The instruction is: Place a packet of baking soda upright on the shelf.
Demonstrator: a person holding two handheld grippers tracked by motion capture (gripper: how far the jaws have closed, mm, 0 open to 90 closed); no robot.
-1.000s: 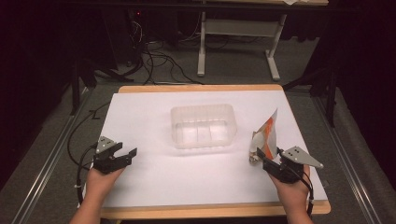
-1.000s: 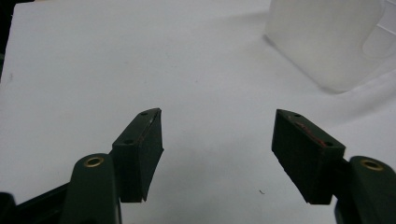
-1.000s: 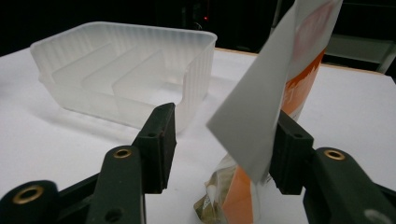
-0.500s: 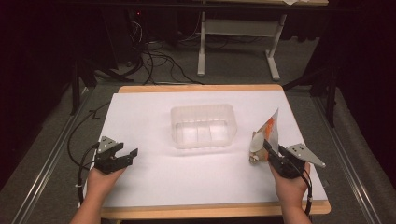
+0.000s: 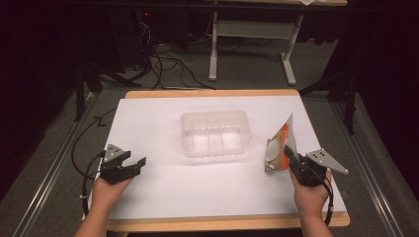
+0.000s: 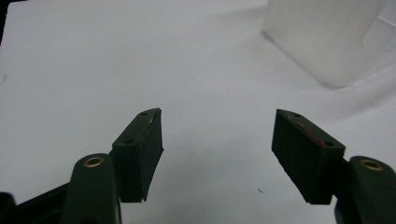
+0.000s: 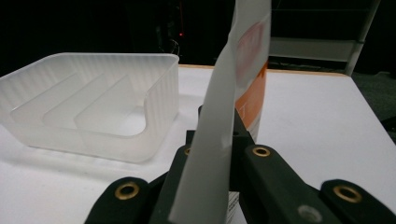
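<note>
Pouch (image 5: 279, 148) upright, clamped between right tongs (image 5: 289, 157)

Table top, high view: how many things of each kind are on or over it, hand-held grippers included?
Clear plastic tray: 1
Orange-and-white pouch: 1
Hand-held grippers: 2, the left hand-held gripper open, the right hand-held gripper shut on the pouch
Total: 4

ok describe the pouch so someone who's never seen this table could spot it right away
Start at the white table and find the clear plastic tub in its middle. Right of the tub, near the table's right edge, the pouch stands upright, pinched in the right gripper, whose jaws have just been closing on it. It is the one coloured item: white with an orange panel, flat and thin, tapering to a pointed top.
</note>
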